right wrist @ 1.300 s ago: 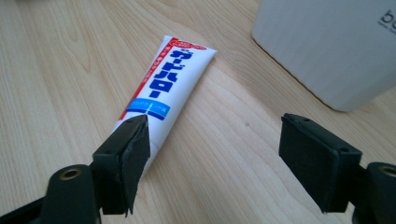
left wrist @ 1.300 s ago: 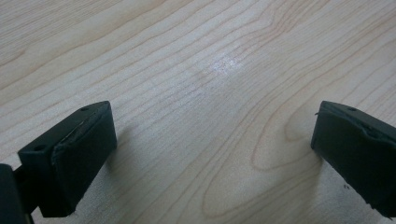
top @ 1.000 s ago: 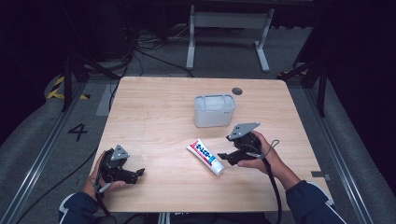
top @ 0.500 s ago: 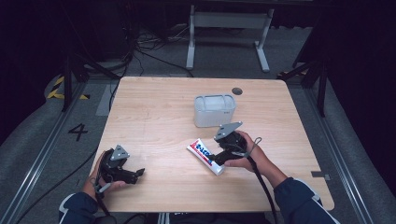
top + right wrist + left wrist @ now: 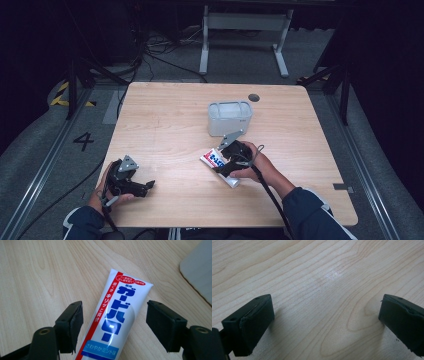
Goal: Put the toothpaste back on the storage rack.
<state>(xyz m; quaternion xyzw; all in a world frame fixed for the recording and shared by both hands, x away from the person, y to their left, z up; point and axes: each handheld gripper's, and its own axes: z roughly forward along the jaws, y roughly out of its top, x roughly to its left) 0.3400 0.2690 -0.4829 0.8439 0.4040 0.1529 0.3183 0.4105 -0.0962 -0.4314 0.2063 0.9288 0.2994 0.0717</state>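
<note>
Right gripper (image 5: 113, 323) straddles the toothpaste tube (image 5: 117, 315), jaws just closing, not yet clamped; left gripper (image 5: 325, 327) jaws wide apart on bare table (image 5: 312, 277).

- A lab or recording studio, not a home.
- Bare wooden table (image 5: 165, 125) on dark curtained floor.
- Loose cables (image 5: 155, 47), floor rails (image 5: 37, 172), a painted number 4 (image 5: 83, 141).

The wooden table (image 5: 165, 125) carries one toothpaste tube (image 5: 216, 161) and one pale translucent container (image 5: 229, 118). Two handheld grippers work over it: a left gripper (image 5: 142, 186) and a right gripper (image 5: 222, 162).
</note>
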